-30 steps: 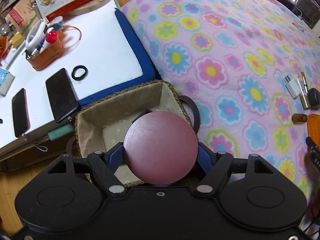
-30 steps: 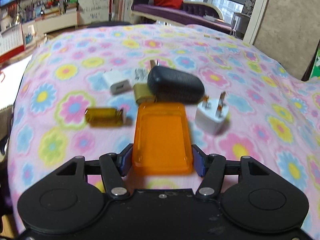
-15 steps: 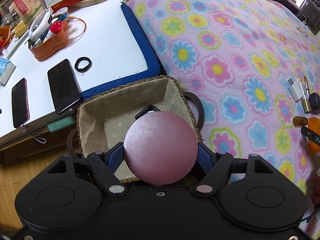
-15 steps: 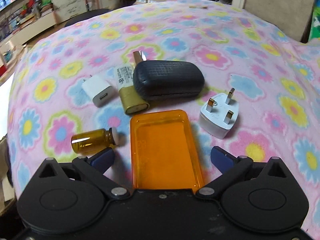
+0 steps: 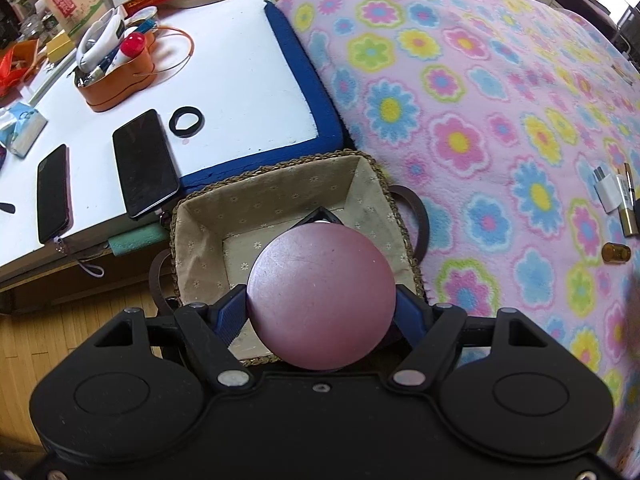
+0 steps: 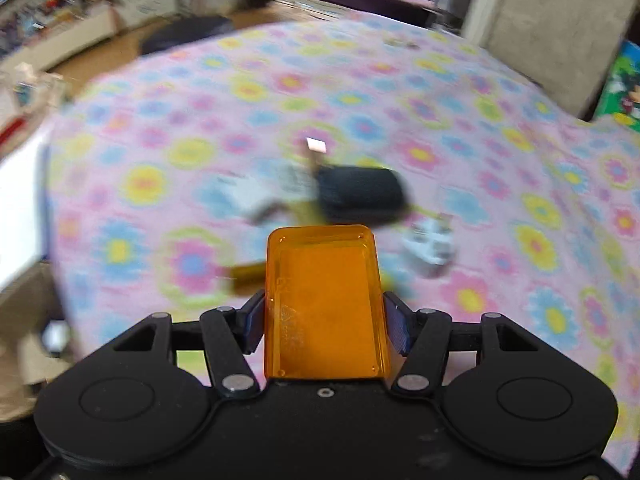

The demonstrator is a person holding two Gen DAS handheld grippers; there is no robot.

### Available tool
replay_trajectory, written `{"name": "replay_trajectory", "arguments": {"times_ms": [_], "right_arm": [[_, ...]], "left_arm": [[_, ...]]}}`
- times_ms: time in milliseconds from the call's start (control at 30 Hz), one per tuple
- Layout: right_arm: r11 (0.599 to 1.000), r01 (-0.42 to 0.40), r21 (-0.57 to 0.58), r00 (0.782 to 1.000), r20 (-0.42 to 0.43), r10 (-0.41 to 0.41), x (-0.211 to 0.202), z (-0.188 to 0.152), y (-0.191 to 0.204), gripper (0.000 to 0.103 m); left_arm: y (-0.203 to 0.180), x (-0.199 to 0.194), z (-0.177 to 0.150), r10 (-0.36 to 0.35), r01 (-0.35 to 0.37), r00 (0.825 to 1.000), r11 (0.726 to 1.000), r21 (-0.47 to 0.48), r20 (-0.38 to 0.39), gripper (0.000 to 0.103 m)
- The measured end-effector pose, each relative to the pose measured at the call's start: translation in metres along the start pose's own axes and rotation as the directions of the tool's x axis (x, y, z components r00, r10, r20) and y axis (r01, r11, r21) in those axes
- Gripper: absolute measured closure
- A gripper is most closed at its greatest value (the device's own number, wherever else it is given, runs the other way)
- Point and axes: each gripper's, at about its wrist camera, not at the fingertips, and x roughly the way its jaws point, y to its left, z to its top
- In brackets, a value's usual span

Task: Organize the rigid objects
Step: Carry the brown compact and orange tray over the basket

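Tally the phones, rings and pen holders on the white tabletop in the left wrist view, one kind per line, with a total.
Smartphones: 2
Black ring: 1
Orange pen holder: 1
Total: 4

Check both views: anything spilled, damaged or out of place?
Nothing stands out. The left tool holds the maroon disc over the basket; the right tool grips the orange box. The right view is blurred.
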Motion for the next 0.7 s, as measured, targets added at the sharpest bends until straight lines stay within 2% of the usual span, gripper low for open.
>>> {"name": "replay_trajectory", "arguments": {"times_ms": [133, 300, 433, 700], "right_arm": [[0.986, -0.153, -0.062, 0.988, 0.002, 0.153, -0.013, 0.003, 0.050, 0.044], [0.948, -0.285, -0.139, 0.959, -0.033, 0.283, -0.011, 0.001, 0.117, 0.044], [0.927, -0.326, -0.183, 0.945, -0.055, 0.322, -0.005, -0.004, 0.161, 0.044], [0.902, -0.383, -0.200, 0.923, -0.121, 0.366, 0.016, -0.012, 0.202, 0.044]], "left_arm": [[0.006, 0.001, 0.001, 0.008, -0.008, 1.000, 0.999, -0.031, 0.002, 0.032], [0.019, 0.002, 0.003, 0.009, -0.009, 1.000, 0.995, -0.098, -0.005, 0.032], [0.029, 0.003, 0.003, 0.031, -0.031, 1.000, 0.989, -0.142, -0.005, 0.032], [0.062, 0.009, 0.009, 0.050, -0.052, 0.999, 0.968, -0.244, -0.017, 0.032]]}}
